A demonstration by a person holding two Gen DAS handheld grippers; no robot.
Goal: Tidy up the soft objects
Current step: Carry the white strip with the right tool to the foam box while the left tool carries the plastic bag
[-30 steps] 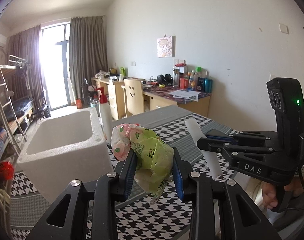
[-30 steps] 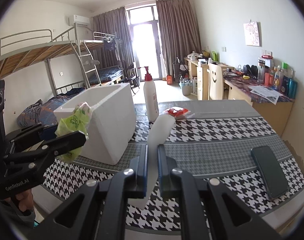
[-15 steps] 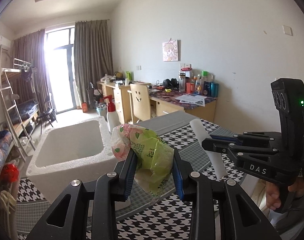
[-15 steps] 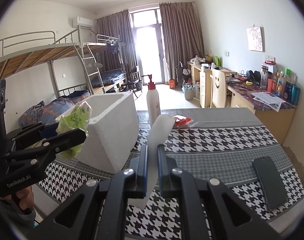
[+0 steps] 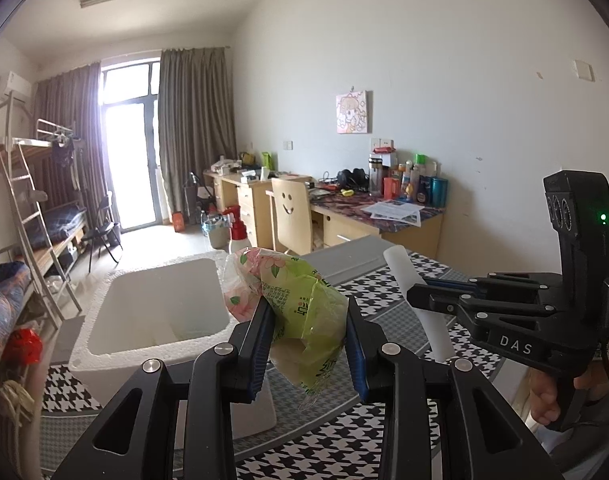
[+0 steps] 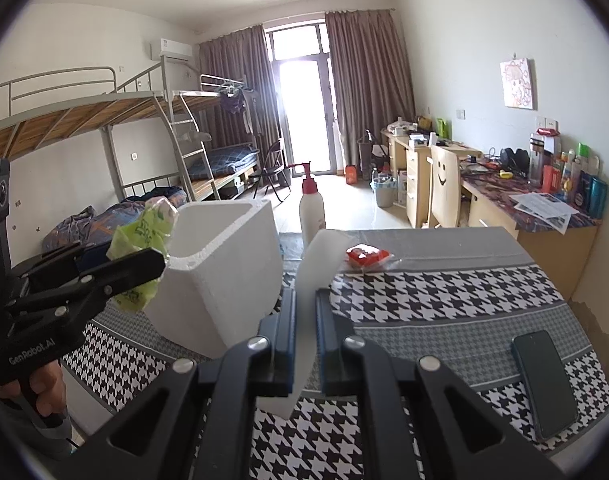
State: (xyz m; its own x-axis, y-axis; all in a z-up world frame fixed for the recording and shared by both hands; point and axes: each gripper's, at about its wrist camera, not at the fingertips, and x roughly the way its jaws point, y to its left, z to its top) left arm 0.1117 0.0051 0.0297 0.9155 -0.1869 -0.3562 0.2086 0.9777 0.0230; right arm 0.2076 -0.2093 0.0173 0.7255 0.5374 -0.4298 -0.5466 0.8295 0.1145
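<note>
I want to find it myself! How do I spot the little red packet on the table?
Start at the big white foam box on the checkered table. Just past it stands a white pump bottle with a red top. To that bottle's right, on the plain grey strip of the cloth, lies the red packet: flat, crinkly and clear-edged, the only red thing lying on the table.

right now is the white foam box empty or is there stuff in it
Empty as far as shows: the left wrist view looks into the foam box and shows only bare white walls and floor. Its near corner is hidden behind the green packet.
</note>
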